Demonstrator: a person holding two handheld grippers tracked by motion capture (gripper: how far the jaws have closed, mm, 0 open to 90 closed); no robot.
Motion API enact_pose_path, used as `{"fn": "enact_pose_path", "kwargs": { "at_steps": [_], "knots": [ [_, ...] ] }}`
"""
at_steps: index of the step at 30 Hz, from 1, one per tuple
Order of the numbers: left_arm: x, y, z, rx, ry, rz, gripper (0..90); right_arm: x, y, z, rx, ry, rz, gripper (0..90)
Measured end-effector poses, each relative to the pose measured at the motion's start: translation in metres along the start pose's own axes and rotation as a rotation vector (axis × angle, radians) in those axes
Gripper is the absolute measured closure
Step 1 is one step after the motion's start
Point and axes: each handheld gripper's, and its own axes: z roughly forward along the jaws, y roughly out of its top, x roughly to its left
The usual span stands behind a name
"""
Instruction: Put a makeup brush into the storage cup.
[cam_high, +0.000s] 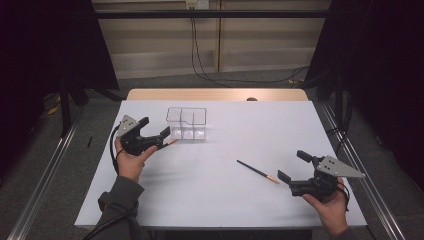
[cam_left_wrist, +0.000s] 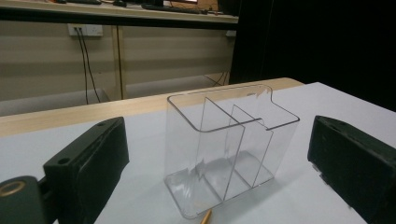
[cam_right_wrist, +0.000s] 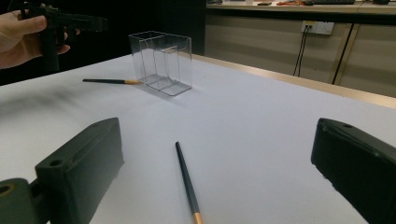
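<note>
Pencils, two of them, lie flat on the white table (cam_high: 215, 200) beside a clear divided organizer (cam_high: 186, 123).

High view: one dark pencil (cam_high: 257, 171) lies near the right edge, its long axis running diagonally from upper left to lower right, its gold-banded end pointing toward the right gripper (cam_high: 295, 167). That gripper sits just beyond this end, jaws spread apart and empty, held low over the table by the right hand (cam_high: 327, 206). The left gripper (cam_high: 155, 131), jaws likewise apart and empty, is held by the left hand (cam_high: 131, 157) just left of the organizer; a second pencil (cam_high: 171, 142) shows its tip under that gripper. The right hand is plainly the nearer one to the loose pencil at right.

Left gripper view: the organizer (cam_left_wrist: 229, 144) stands upright between the two spread jaws, three compartments visible and empty; a pencil tip (cam_left_wrist: 206, 217) enters at the bottom edge, just short of the organizer's base.

Right gripper view: the near pencil (cam_right_wrist: 187, 182) lies between the open jaws, its axis running almost straight away from the camera, gold end nearest. A grasp across the shaft would likely need the wrist turned little. Farther off, the second pencil (cam_right_wrist: 109, 81) lies touching or just beside the organizer (cam_right_wrist: 161, 63).
</note>
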Motion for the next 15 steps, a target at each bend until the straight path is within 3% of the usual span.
{"fn": "enact_pose_path", "kwargs": {
  "at_steps": [15],
  "knots": [
    [0.0053,0.0024,0.0082,-0.017,0.018,-0.014,5.2,-0.0002,-0.0006,-0.0005,0.002,0.003,0.0,1.7]
  ]
}}
